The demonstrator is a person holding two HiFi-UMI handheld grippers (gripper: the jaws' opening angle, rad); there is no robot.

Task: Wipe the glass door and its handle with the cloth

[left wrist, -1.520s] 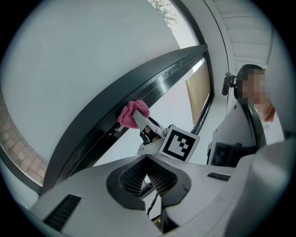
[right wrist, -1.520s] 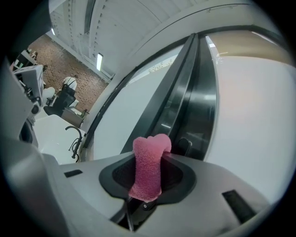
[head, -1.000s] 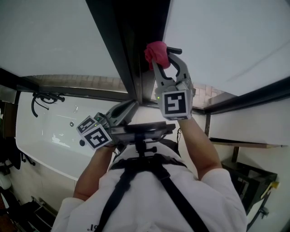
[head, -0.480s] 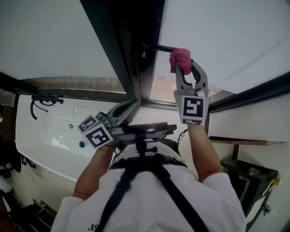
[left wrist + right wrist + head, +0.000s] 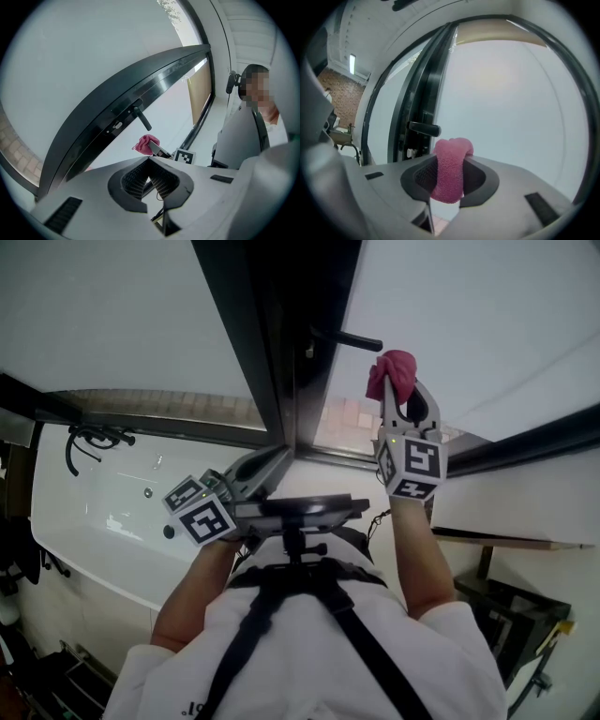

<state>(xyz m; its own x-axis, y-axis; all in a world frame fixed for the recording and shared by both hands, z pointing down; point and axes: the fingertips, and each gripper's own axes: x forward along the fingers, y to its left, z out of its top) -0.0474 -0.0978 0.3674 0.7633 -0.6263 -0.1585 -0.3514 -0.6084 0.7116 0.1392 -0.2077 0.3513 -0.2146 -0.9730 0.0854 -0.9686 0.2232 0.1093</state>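
Right gripper (image 5: 449,180) is pinching the cloth (image 5: 451,157) upper centre, beside the handle (image 5: 347,337). Little is sticking out, so jaws risk scraping the glass door (image 5: 469,315). Left gripper (image 5: 149,174) is idling, pressed together, empty.

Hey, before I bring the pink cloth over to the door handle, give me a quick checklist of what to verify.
1. Cloth clamped in the right gripper jaws: ok.
2. Cloth touching the handle: not ok, a gap shows between them.
3. Cloth pressed on the glass door: cannot tell.
4. Nothing between cloth and handle: ok.
5. Left gripper held low, away from the handle, jaws shut and empty: ok.
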